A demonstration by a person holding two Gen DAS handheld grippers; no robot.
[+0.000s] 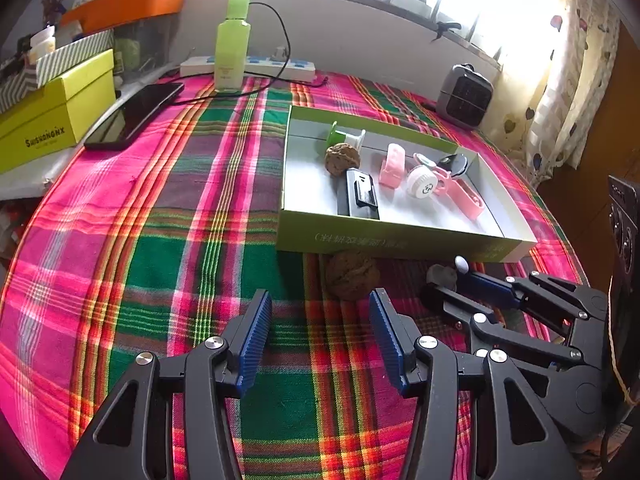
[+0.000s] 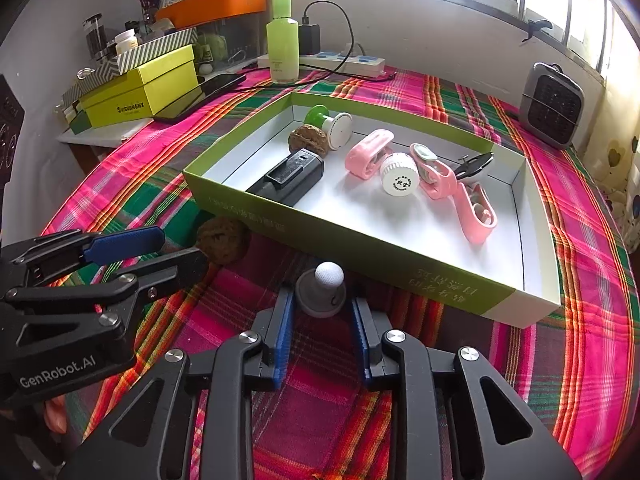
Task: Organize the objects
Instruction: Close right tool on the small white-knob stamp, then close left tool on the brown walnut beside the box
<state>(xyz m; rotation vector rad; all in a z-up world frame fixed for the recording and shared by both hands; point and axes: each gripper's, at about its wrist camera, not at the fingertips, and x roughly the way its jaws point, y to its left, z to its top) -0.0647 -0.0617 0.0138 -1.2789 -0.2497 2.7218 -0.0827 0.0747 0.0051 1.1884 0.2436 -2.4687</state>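
Two things lie outside the tray (image 2: 248, 190), both on the cloth (image 2: 460, 92) just beside its near wall: a walnut (image 2: 222, 240) and a small grey knob (image 2: 320, 294) with a white ball top. Inside the tray already sit a black clip block (image 2: 294, 174), another walnut (image 2: 307, 140), a green spool (image 2: 328, 122), pink clips (image 2: 370, 152) and a white cap (image 2: 400, 174).

Largest of the loose pair, the walnut looks hard, light and round, with a wrinkled shell that ought to give ribbed pads some bite; still, I'd expect it to roll if nudged off-centre. Best taken across its widest middle. The left gripper (image 1: 320, 312) hangs just short of it, fingers spread wide and empty, the nut a little beyond and between the tips.

The knob is smaller and trickier, to my eye: a squat grey base, smooth, with the ball perched on top. It seems light and stiff, perhaps slick. I'd pinch the base on its sides, low down, not the ball. The right gripper (image 2: 322, 316) has its fingers parted either side of that base, close to it; whether the pads touch it I cannot tell, though there seems to be a sliver of gap, so I'd call it not yet held.
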